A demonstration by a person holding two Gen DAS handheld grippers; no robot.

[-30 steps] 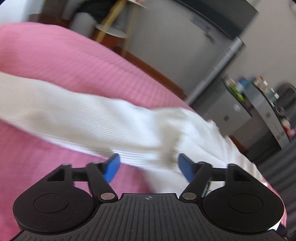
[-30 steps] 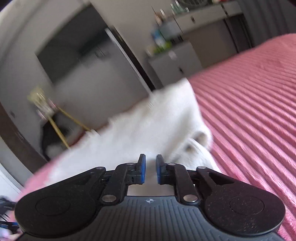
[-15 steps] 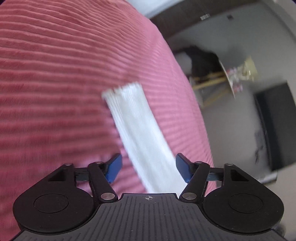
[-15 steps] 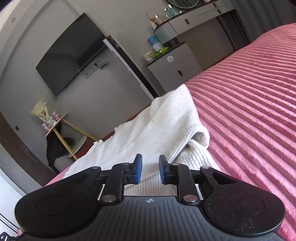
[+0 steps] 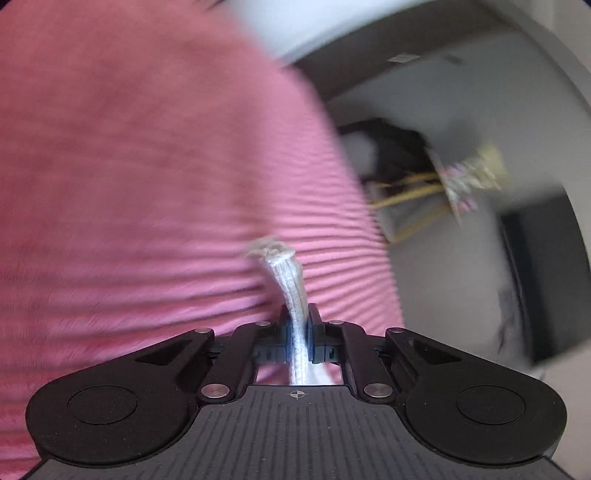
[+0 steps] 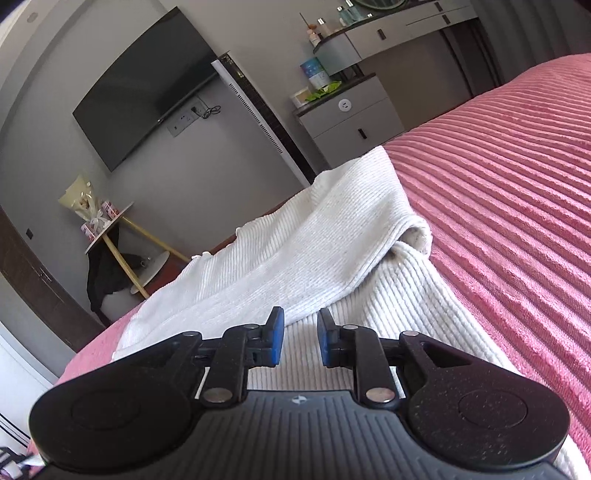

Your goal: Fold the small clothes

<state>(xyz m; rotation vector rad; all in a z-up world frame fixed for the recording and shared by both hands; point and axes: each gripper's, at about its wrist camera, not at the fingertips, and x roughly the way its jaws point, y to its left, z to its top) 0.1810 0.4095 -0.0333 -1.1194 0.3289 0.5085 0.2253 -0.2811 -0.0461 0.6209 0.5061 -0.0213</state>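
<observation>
On the pink ribbed bedspread (image 6: 509,192): one white ribbed garment (image 6: 295,258), lying flat with one edge folded over itself, a rolled lip at its right side, reaching toward the foot of the bed.

One right gripper (image 6: 299,332), two blue-padded fingers (image 6: 276,334) parted by a narrow gap, nothing between them, poised just above the near part of the garment.

One left gripper (image 5: 298,332), fingers closed on a thin gathered strip of white ribbed fabric (image 5: 291,291), which rises from the jaws to a bunched end over the bedspread (image 5: 147,166); this view is blurred, so whether the strip belongs to the same garment cannot be told.

Background, right view: one wall-mounted television (image 6: 147,85), one grey bedside cabinet (image 6: 351,122) with two drawers, one grey dressing table (image 6: 406,26) carrying several bottles, one round side table (image 6: 110,225) with yellow legs holding one wrapped bouquet (image 6: 83,199).
</observation>
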